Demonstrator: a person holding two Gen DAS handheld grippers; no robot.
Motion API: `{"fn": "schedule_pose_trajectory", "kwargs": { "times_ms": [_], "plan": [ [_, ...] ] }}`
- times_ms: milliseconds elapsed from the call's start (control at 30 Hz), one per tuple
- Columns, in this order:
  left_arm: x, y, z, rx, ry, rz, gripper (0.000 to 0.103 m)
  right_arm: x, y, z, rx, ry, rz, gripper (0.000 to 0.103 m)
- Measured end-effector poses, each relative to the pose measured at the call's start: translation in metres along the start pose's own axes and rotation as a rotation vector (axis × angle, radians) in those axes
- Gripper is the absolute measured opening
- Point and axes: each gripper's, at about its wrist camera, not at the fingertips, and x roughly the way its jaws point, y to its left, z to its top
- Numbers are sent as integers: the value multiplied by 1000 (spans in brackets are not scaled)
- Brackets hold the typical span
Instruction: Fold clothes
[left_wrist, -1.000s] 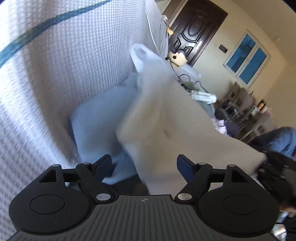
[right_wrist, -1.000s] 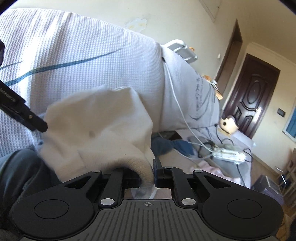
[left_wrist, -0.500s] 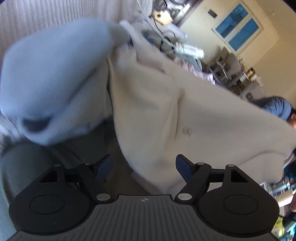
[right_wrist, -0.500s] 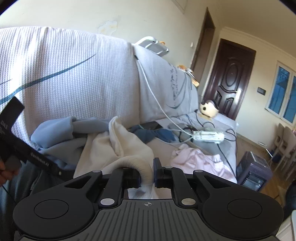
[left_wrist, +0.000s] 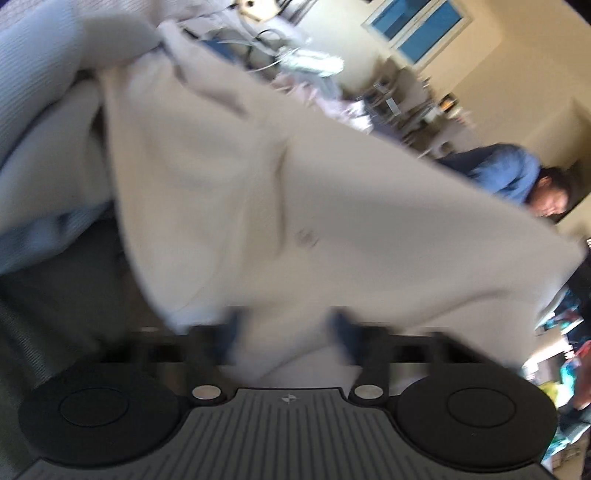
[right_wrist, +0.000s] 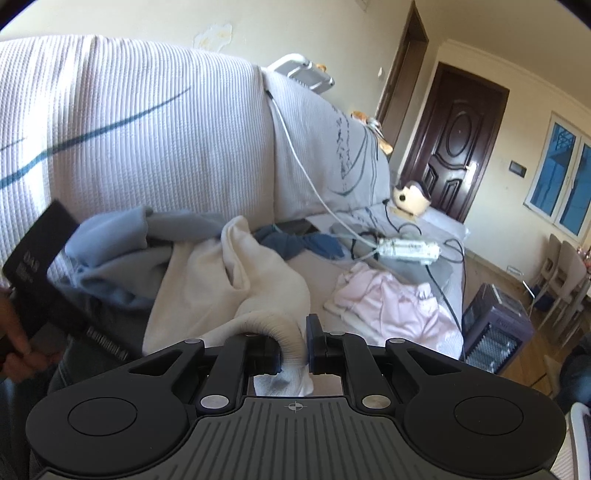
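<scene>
Cream garment (right_wrist: 255, 280) is lying crumpled on the sofa seat (right_wrist: 317, 266), its ribbed cuff clamped between the right tongs (right_wrist: 293, 345). In the left wrist view, the cream cloth (left_wrist: 295, 206) is draping between the left tongs (left_wrist: 284, 332); blur is hiding whether they grip it. Grey-blue garment (right_wrist: 122, 240) is lying beside it against the sofa's backrest, pink garment (right_wrist: 391, 295) toward the seat's front edge.

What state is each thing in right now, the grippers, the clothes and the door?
right gripper: jaws shut on the ribbed hem of the cream sweatshirt
left gripper: jaws apart, cream cloth between them, blurred
blue-grey garment: crumpled
pink garment: crumpled
dark door: closed
</scene>
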Motion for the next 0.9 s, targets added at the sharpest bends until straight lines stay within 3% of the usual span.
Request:
{"fn": "schedule_pose_trajectory", "kwargs": {
  "times_ms": [100,300,367,400,433,533,667,800,900],
  "plan": [
    [-1,-4,12,16,-33,-27,1,-1,-3,-8,6,37,-9,12],
    [-21,-18,28,146,-65,-6,2,-4,-16,-15,51,76,-8,12],
    [-27,-21,28,171,-54,15,12,-11,-26,-11,99,77,5,12],
    [-29,-21,27,174,-45,20,27,-16,-32,-7,128,81,12,12],
    [-36,-19,24,175,-39,26,35,-22,-39,-3,150,84,15,12],
    [-42,-20,13,210,-30,75,40,-28,-51,3,148,115,-2,12],
    [-34,-17,7,189,-9,90,42,13,-63,-14,143,260,-38,12],
    [-34,-20,5,194,-24,90,51,80,-74,-45,160,446,-17,13],
    [-32,-20,5,201,-34,116,56,119,-86,-61,210,538,6,13]
  ]
}}
